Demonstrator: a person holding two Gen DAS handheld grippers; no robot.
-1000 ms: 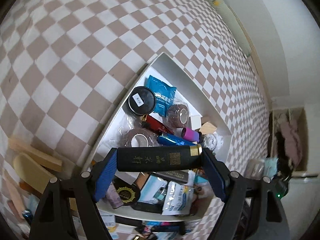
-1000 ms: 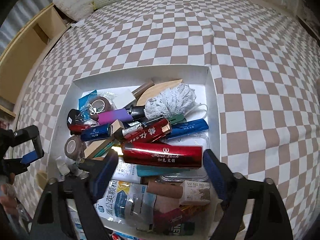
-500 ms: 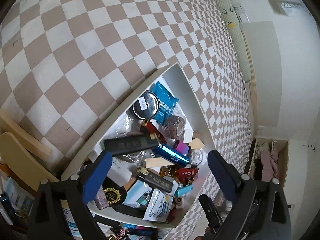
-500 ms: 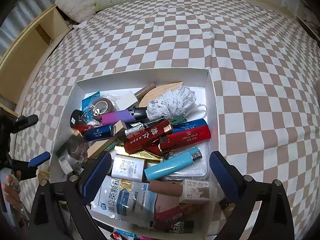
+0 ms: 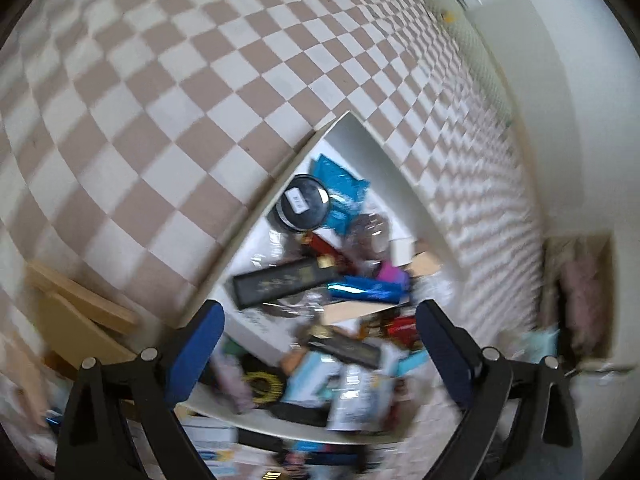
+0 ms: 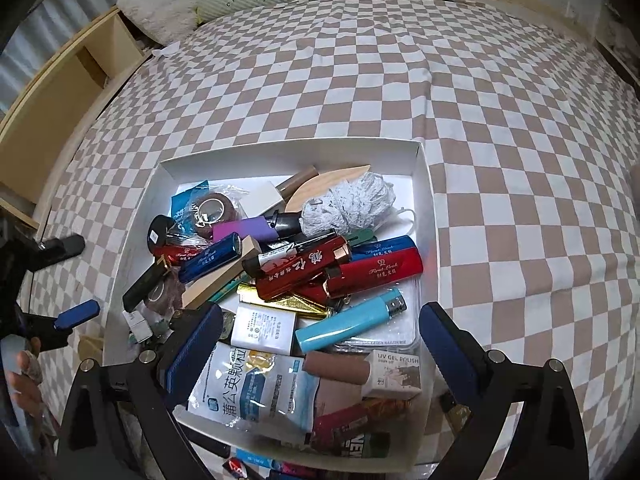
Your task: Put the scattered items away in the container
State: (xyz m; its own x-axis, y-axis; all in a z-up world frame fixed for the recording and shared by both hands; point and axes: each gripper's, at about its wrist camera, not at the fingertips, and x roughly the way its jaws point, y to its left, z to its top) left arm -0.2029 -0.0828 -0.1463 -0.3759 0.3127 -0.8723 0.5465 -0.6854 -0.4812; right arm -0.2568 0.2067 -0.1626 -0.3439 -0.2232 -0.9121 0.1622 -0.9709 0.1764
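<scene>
Right hand-held gripper (image 6: 320, 332): jaws wide apart and holding nothing, hanging over the near end of the white box (image 6: 425, 184), which sits on the checked bed (image 6: 500, 128).
Left hand-held gripper (image 5: 320, 336): jaws also wide and holding nothing, above the box's near left corner; this view is smeared, so fine detail is unsure.
Near edge of the box: a white sachet (image 6: 256, 388) and a nail polish carton (image 6: 396, 372) lie heaped against the near wall, the sachet about level with the rim. Risk, as I judge it: one more item dropped here could slide over that wall onto the loose things just outside it.
Middle of the box: a light blue lighter (image 6: 352, 326) rests across a clear packet, with two red lighters (image 6: 340, 268) stacked behind it. Risk: round bodies on a slick packet may roll if a jaw nudges them.
Left side of the box: a black tube (image 5: 280, 282) lies slanted near the left wall, propped on other things. Risk: it could tip toward the rim if bumped.
Far end of the box: a grey yarn ball (image 6: 348, 204) and a wooden piece (image 6: 320, 186) sit with bare floor behind them. Judgement: that is the safer place for further items.
Both hand-held grippers: they work close together over one box, so the two could knock each other.
</scene>
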